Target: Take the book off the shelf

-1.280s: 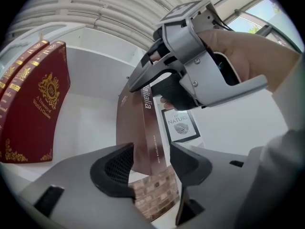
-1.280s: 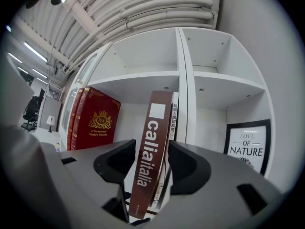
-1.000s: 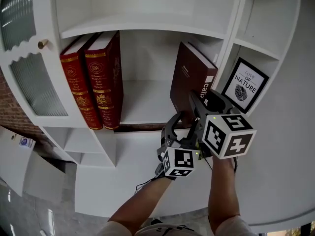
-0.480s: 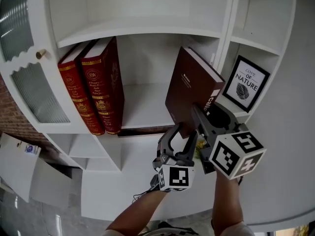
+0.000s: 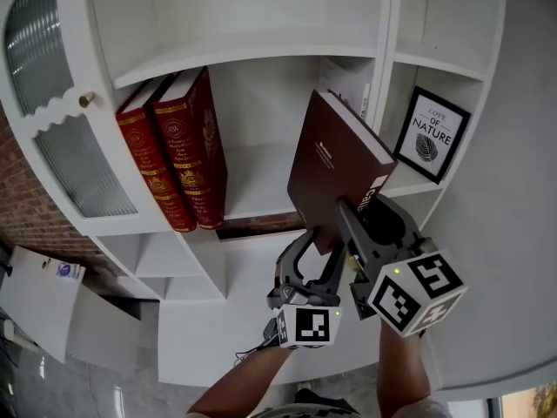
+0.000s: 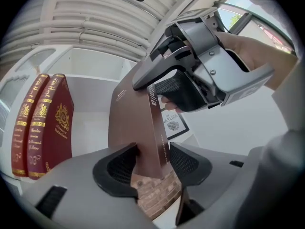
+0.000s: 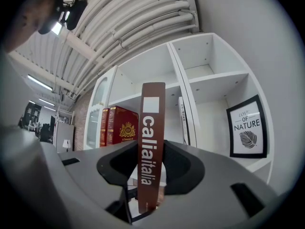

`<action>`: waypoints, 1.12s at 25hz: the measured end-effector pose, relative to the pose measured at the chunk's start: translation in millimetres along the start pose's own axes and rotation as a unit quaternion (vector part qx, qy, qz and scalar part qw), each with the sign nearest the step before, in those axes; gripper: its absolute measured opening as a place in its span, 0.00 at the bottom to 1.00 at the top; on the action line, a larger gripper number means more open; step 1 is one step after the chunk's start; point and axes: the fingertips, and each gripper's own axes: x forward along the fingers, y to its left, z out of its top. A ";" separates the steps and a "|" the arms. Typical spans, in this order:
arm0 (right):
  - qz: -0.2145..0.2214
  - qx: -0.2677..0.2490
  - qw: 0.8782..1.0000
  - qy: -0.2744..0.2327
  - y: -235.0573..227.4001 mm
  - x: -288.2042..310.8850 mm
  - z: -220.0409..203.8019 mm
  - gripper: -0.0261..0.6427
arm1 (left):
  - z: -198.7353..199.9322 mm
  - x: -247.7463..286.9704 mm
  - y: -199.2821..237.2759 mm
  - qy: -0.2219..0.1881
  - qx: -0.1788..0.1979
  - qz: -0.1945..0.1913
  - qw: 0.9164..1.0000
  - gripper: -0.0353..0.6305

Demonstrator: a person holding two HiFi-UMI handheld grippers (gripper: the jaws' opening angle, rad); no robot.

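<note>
A brown book with white spine lettering is tilted in front of the middle shelf, its foot past the shelf's front edge. My right gripper is shut on its spine, both pads pressing it. My left gripper stands open around the book's lower corner. One of its pads lies against the cover and the other stands a little apart from the spine. In the left gripper view the right gripper shows higher up the spine.
Two red books with gold print stand at the left of the same shelf. A thin white booklet leans on the divider. A framed "Love of Nature" print sits in the right compartment. A ribbed-glass cabinet door is at the left.
The brown book has come away from the divider and out over the shelf's front edge, held by the right gripper. Both grippers have drawn back toward me with it.
</note>
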 end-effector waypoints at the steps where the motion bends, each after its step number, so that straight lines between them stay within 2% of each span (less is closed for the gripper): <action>1: -0.002 -0.001 1.000 -0.001 6.4 -6.0 -0.8 0.27 | 1.5 -8.1 -1.8 -0.001 0.000 -0.003 1.000 0.40; 13: -0.032 0.017 0.999 0.004 94.5 -68.6 -38.0 0.27 | -5.5 -125.4 -14.3 0.017 -0.009 -0.051 0.999 0.40; 20: -0.036 0.027 0.999 0.015 134.0 -96.9 -65.4 0.27 | -18.0 -181.4 -23.7 0.036 -0.014 -0.063 0.997 0.40; 28: -0.034 0.027 0.999 0.015 165.8 -118.5 -79.6 0.27 | -24.8 -221.8 -28.7 0.050 -0.007 -0.061 0.997 0.40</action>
